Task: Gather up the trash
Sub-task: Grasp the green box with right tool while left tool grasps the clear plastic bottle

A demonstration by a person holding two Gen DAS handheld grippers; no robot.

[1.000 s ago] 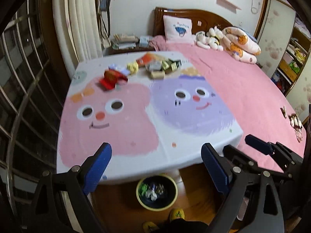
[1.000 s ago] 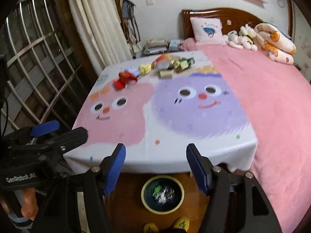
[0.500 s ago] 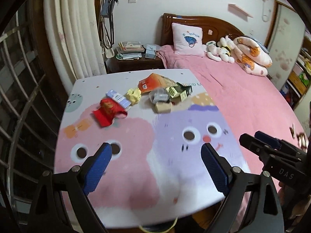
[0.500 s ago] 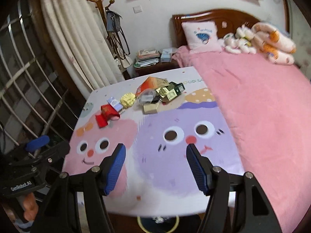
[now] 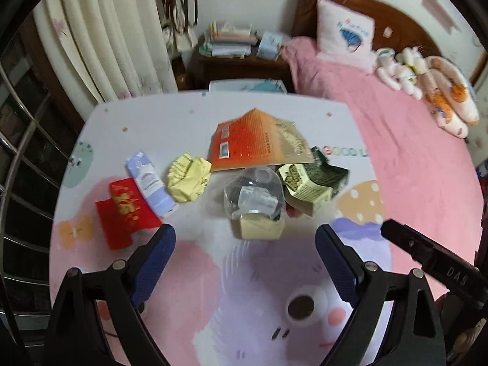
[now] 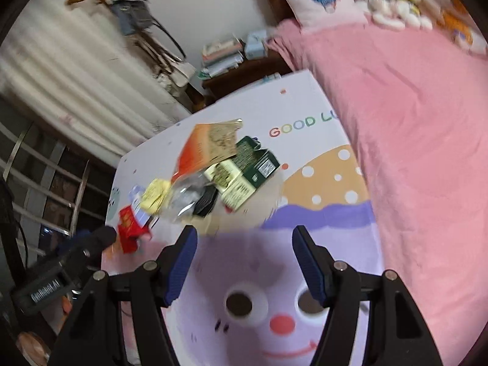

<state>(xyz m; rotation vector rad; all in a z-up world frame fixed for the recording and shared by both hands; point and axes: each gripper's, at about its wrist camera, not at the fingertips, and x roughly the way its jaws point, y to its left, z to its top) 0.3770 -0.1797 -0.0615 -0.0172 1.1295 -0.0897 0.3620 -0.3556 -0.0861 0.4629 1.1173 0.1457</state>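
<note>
Trash lies in a cluster on the cartoon tablecloth (image 5: 189,274): a red packet (image 5: 125,210), a pale purple wrapper (image 5: 151,183), a crumpled yellow paper (image 5: 189,180), an orange pouch (image 5: 256,143), a clear plastic bag (image 5: 253,195) on a tan box (image 5: 259,228), and green-and-cream cartons (image 5: 311,180). My left gripper (image 5: 245,262) hangs open just short of the tan box, nothing between its fingers. In the right wrist view the same pile (image 6: 213,177) lies ahead of my open, empty right gripper (image 6: 244,262).
A pink bed (image 5: 411,140) runs along the table's right side, with a pillow (image 5: 344,33) and soft toys (image 5: 405,70). A nightstand with stacked books (image 5: 228,42) stands behind the table. Curtains (image 5: 116,39) and window bars (image 5: 21,140) are to the left.
Both grippers have swept forward from the table's near edge, over the floor bin, to just short of the trash pile. The bin has dropped out of view. Both jaws stayed open.
</note>
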